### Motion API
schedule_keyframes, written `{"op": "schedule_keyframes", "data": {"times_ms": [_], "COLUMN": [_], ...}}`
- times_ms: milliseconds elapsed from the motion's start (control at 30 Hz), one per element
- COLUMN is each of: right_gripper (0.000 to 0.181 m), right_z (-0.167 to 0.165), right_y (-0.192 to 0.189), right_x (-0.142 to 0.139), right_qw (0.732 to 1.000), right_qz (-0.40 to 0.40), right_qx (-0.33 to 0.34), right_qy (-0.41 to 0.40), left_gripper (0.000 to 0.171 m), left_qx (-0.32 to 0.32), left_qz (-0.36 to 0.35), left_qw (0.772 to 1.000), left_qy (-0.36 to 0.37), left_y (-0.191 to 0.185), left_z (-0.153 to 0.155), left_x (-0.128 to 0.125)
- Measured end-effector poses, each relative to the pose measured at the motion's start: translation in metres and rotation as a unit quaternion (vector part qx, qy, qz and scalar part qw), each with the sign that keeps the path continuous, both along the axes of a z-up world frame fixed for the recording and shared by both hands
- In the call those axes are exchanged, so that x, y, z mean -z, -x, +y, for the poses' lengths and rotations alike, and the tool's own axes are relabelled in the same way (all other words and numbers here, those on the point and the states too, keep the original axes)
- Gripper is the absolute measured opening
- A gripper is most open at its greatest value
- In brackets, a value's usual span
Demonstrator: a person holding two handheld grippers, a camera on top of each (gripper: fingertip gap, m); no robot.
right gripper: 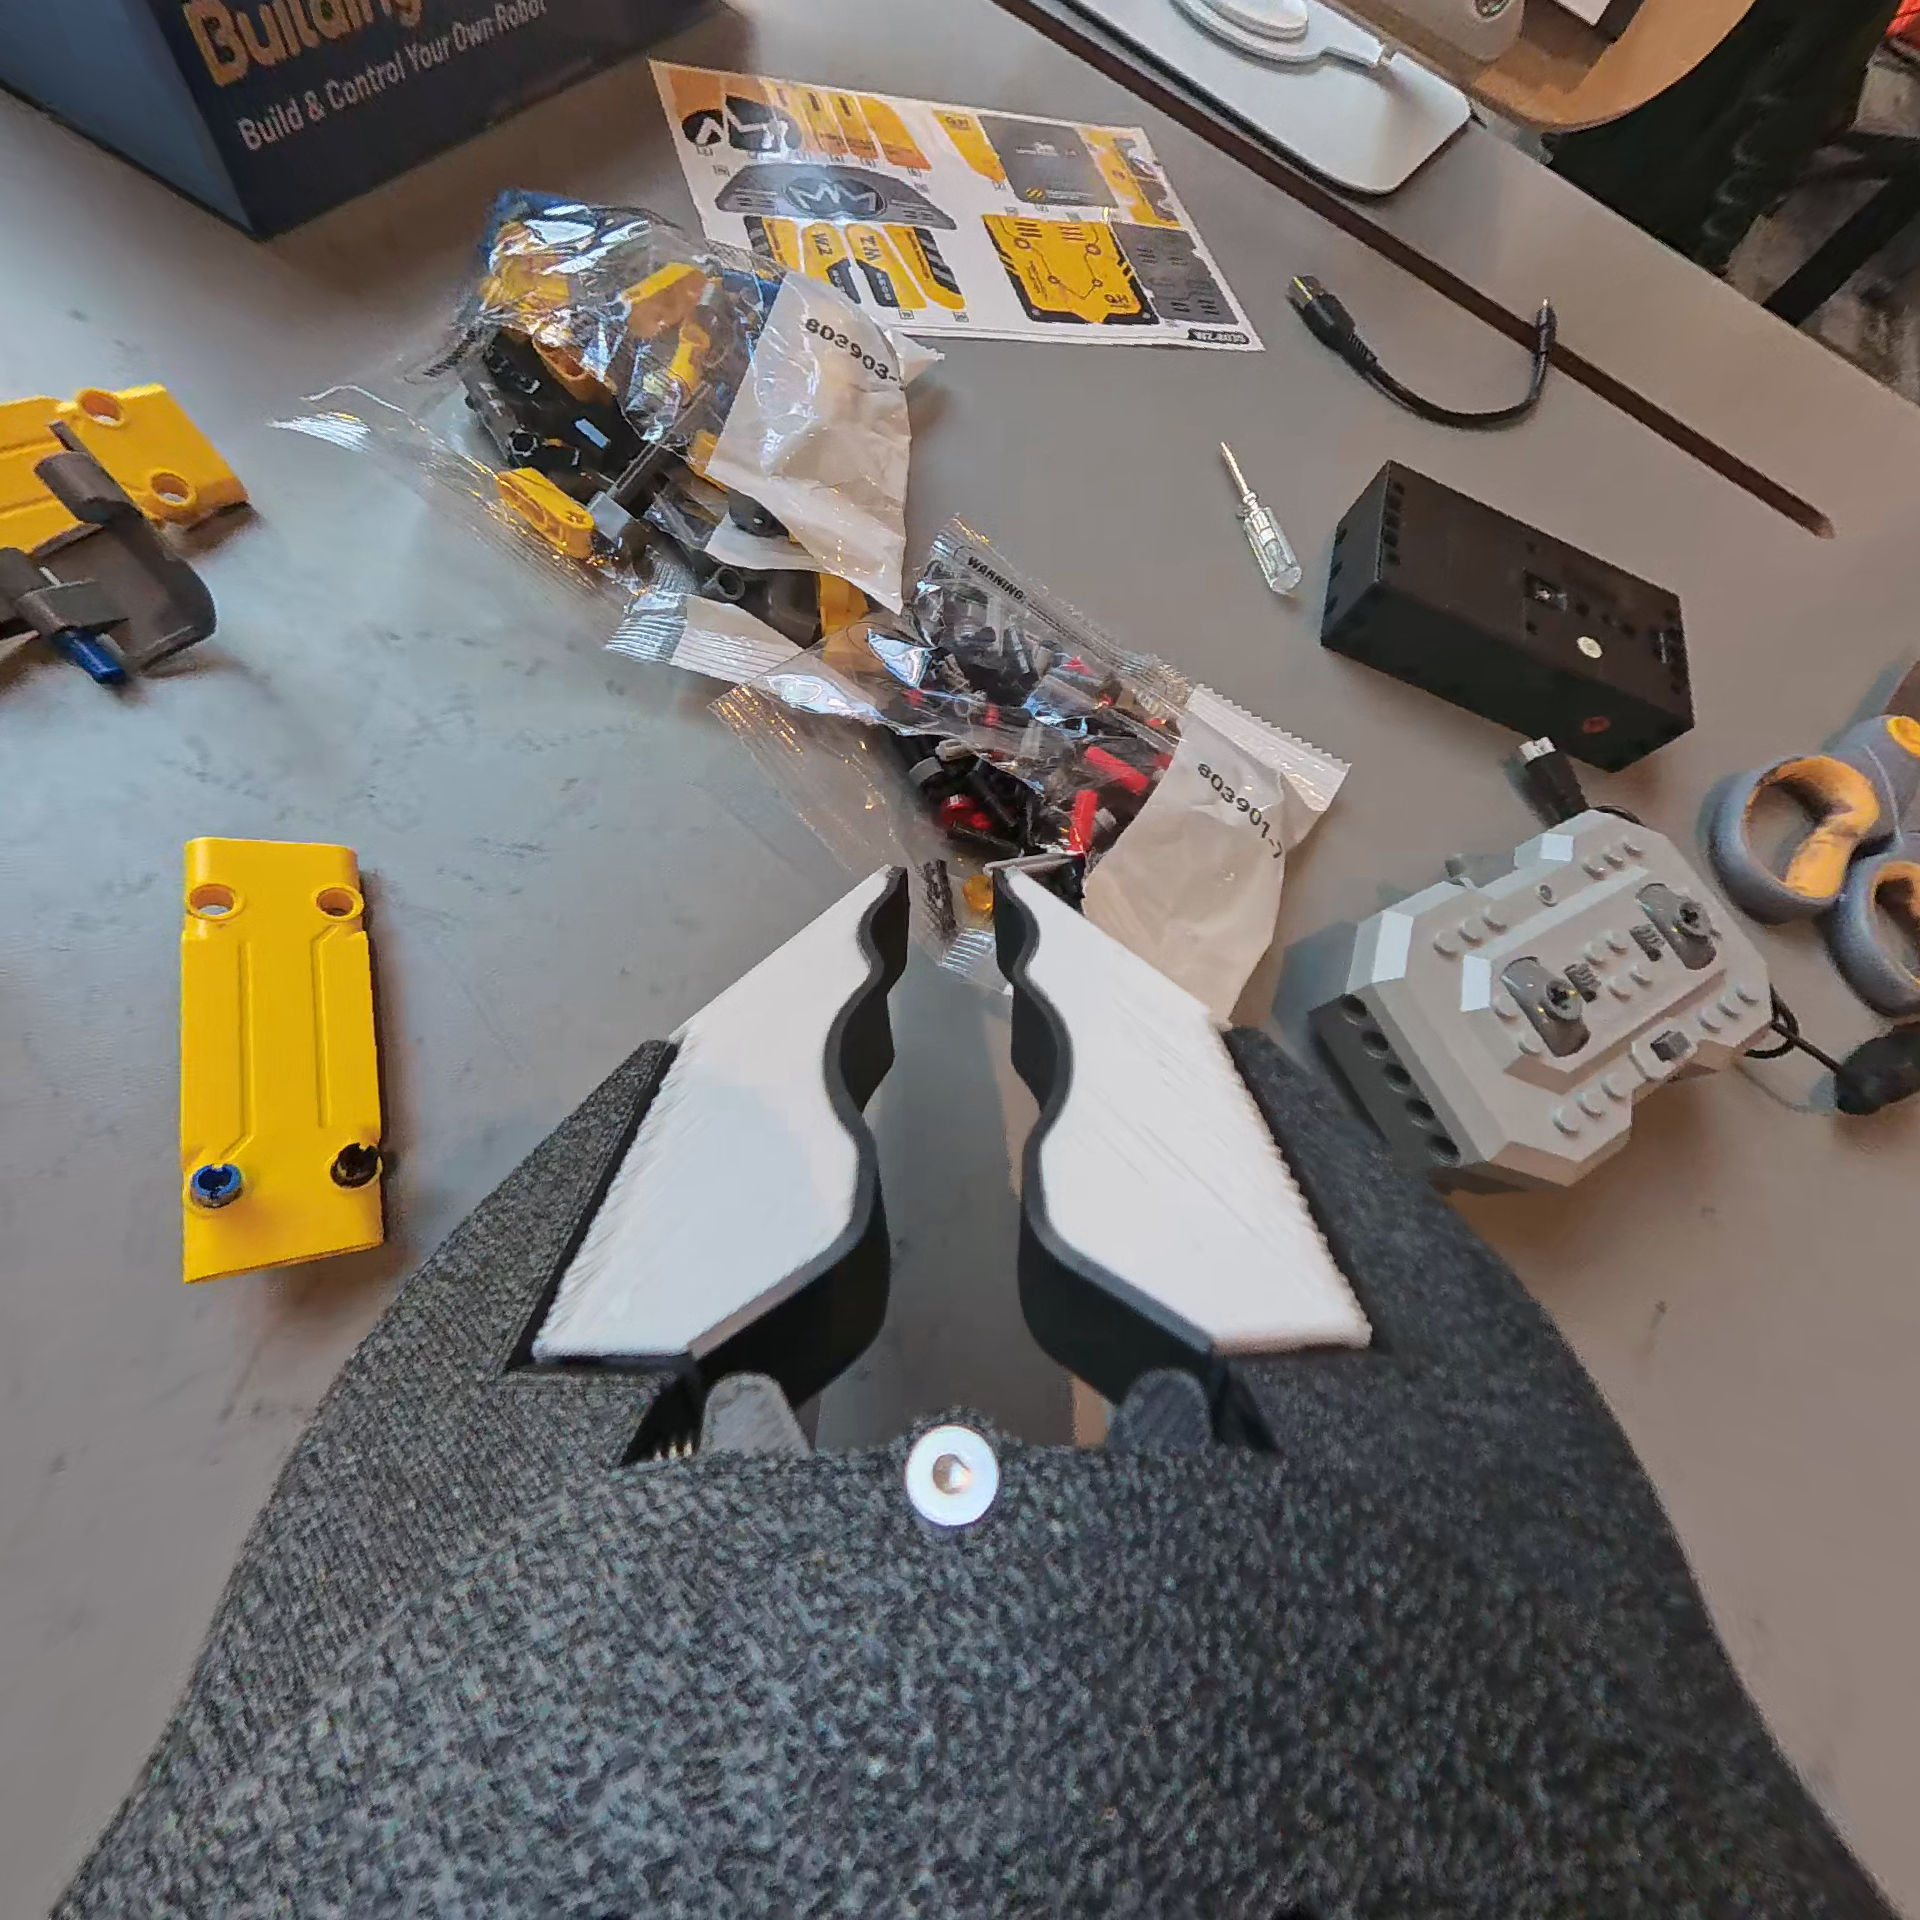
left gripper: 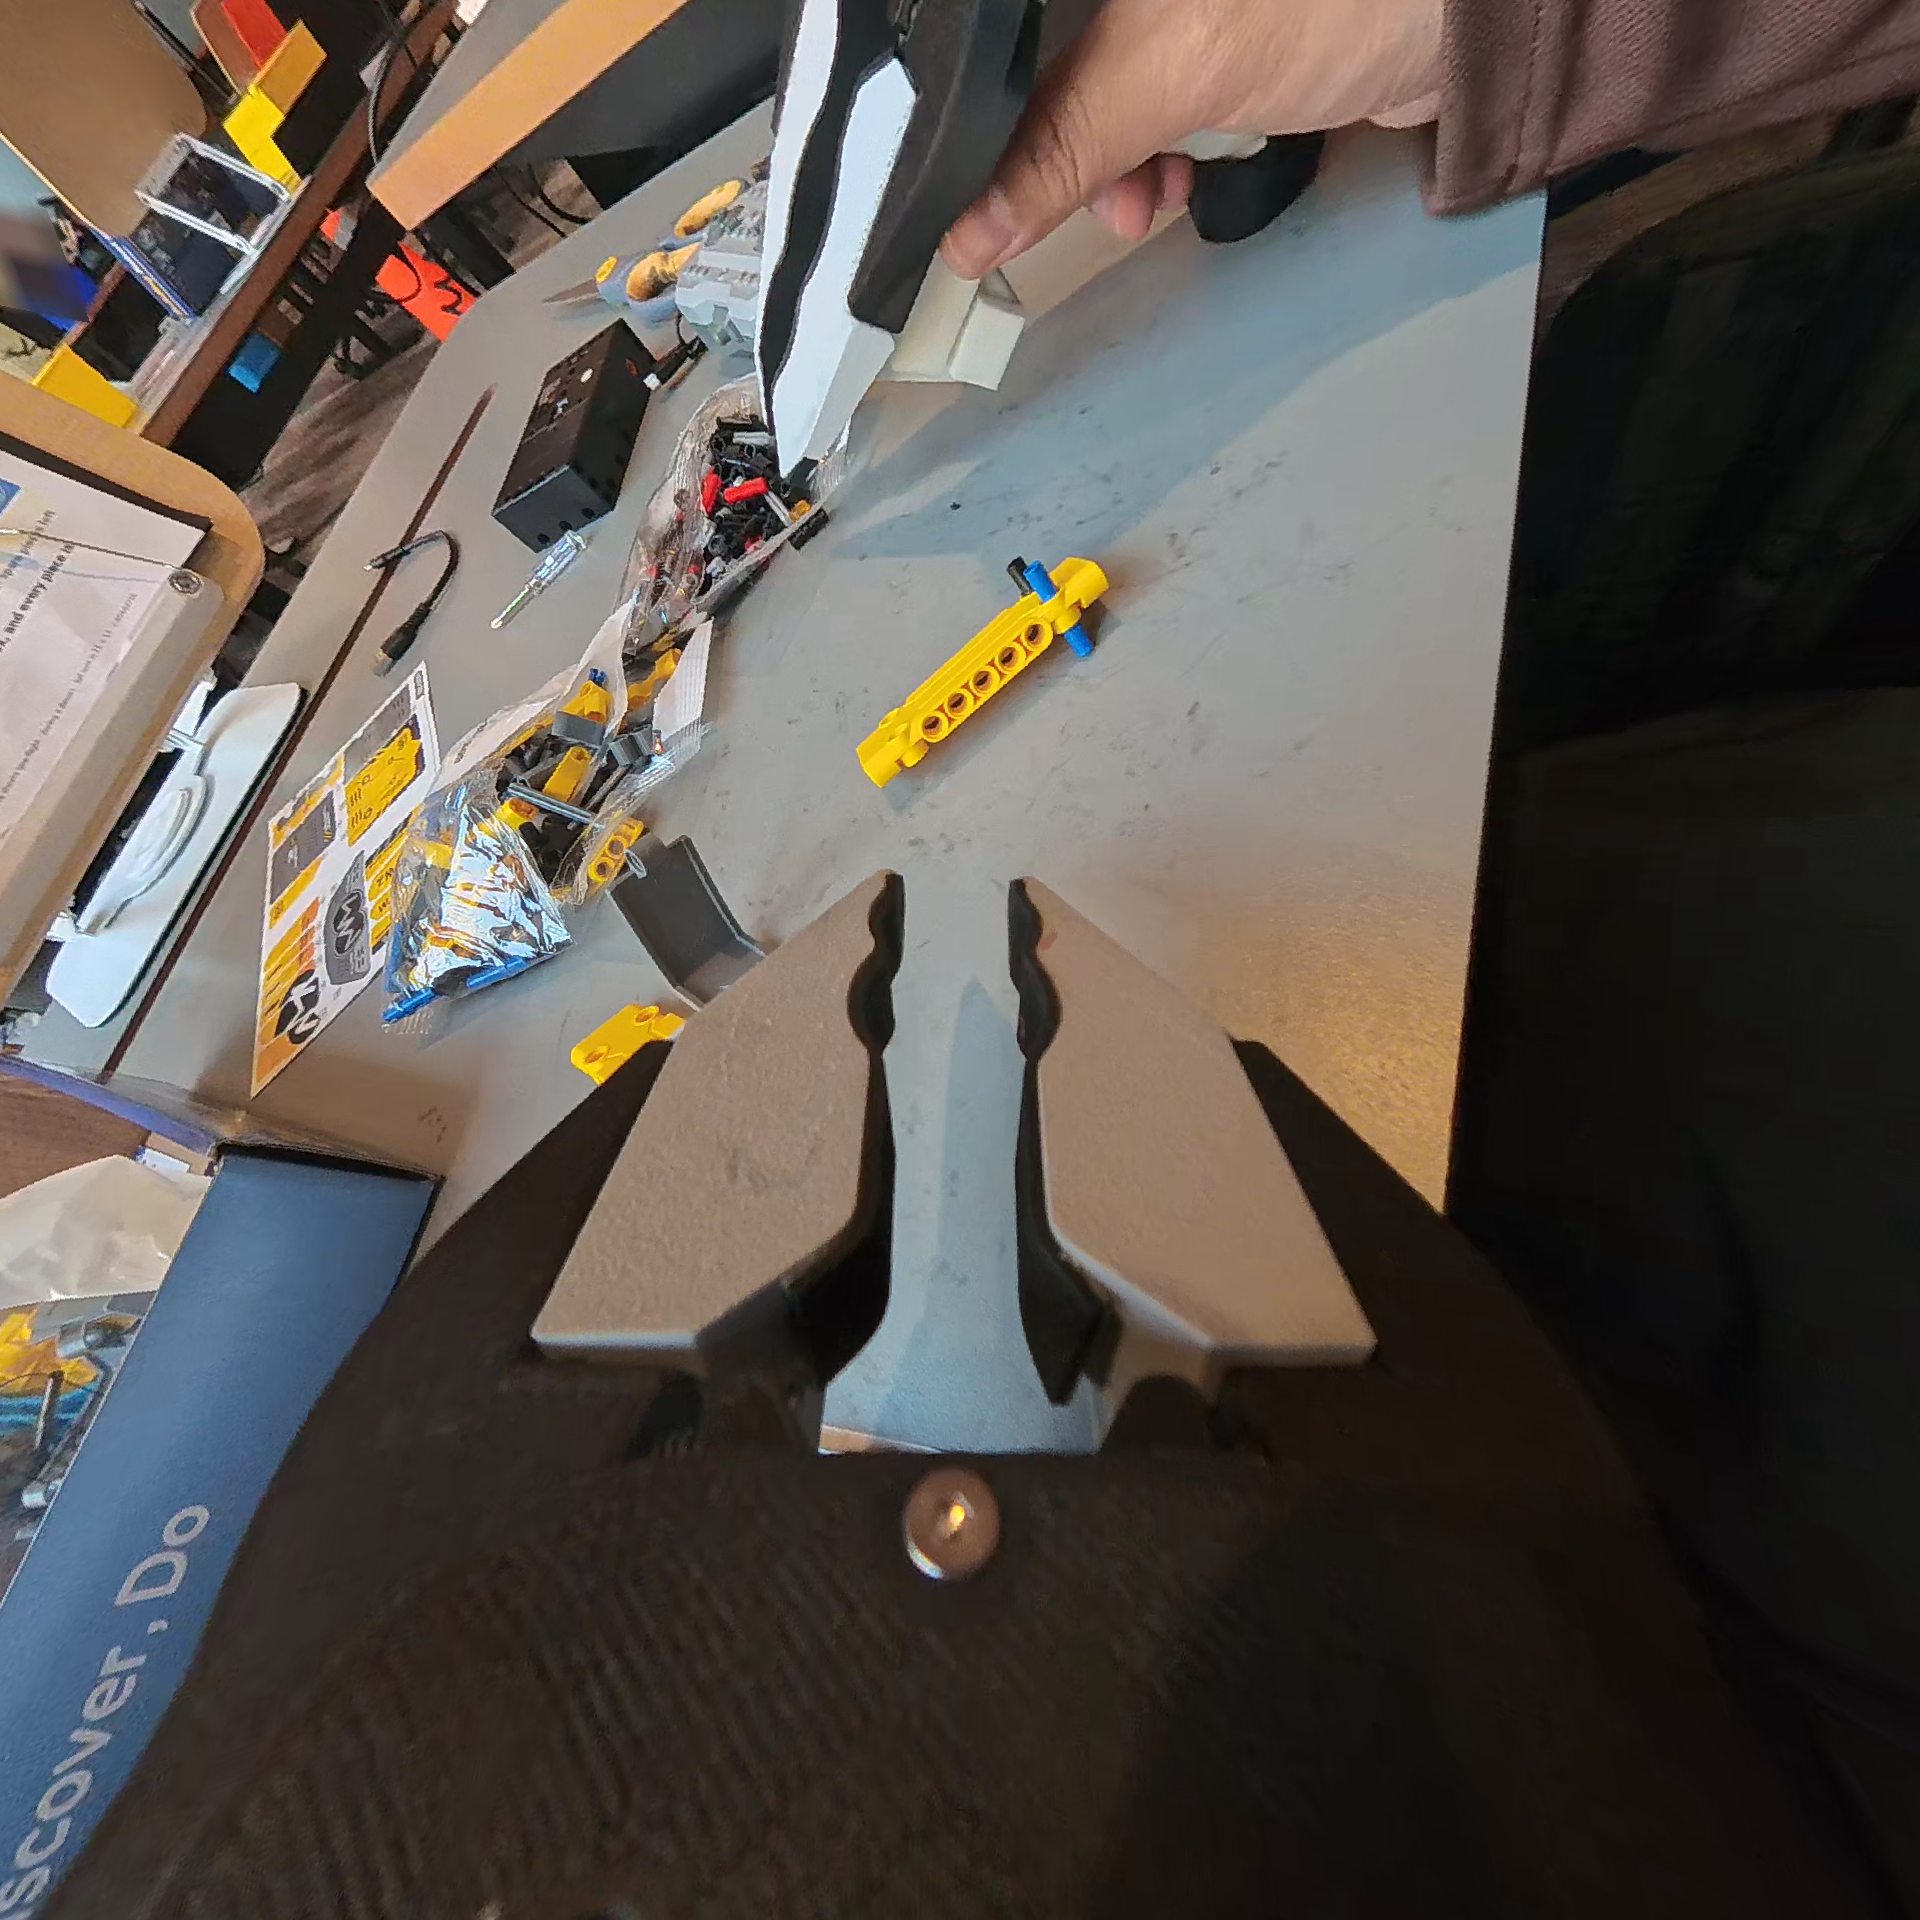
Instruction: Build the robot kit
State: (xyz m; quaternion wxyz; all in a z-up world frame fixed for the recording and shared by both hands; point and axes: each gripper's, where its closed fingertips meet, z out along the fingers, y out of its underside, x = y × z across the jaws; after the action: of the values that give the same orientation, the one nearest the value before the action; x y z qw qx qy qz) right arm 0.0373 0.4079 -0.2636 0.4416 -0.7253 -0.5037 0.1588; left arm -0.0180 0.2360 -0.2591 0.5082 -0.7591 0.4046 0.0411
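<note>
- The clear bag of black and red pins lay right at your right gripper, tips parted narrowly over its near edge, gripping nothing.
- Your left gripper hung slightly open and empty, the yellow beam ahead, apart.
- Grey motor block sat right of the bag.

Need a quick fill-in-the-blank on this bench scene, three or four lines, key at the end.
1. The right claw hovers at the bag of red and ____ pins.
2. The left claw is open and holds ____.
3. The screwdriver lies beside the ____ box.
4. The pierced beam is ____.

Missing: black; nothing; black; yellow
</note>
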Motion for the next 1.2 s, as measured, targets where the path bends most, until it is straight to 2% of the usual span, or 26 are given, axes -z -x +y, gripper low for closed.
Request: {"op": "schedule_keyframes", "data": {"times_ms": [233, 600, 900, 1200], "right_gripper": [0.018, 0.018, 0.017, 0.015], "right_z": [0.002, 0.000, 0.006, 0.011], "right_y": [-0.002, -0.001, 0.000, 0.008], "right_x": [-0.002, -0.002, -0.006, 0.007], "right_qw": [1.000, 1.000, 0.999, 0.999], "right_qz": [0.025, 0.021, 0.030, -0.035], "right_qx": [-0.005, -0.011, 0.014, 0.035], "right_qy": [0.018, 0.013, 0.014, 0.014], "left_gripper": [0.017, 0.017, 0.017, 0.017], "left_qx": [-0.001, -0.003, -0.001, -0.001], "left_qz": [-0.001, 0.005, 0.000, -0.001], "left_qw": [1.000, 1.000, 1.000, 1.000], "left_qy": [0.000, 0.000, 0.003, 0.009], "left_y": [0.000, 0.000, 0.000, 0.000], "left_z": [0.000, 0.000, 0.000, 0.001], "left_x": [0.000, 0.001, 0.001, 0.002]}}
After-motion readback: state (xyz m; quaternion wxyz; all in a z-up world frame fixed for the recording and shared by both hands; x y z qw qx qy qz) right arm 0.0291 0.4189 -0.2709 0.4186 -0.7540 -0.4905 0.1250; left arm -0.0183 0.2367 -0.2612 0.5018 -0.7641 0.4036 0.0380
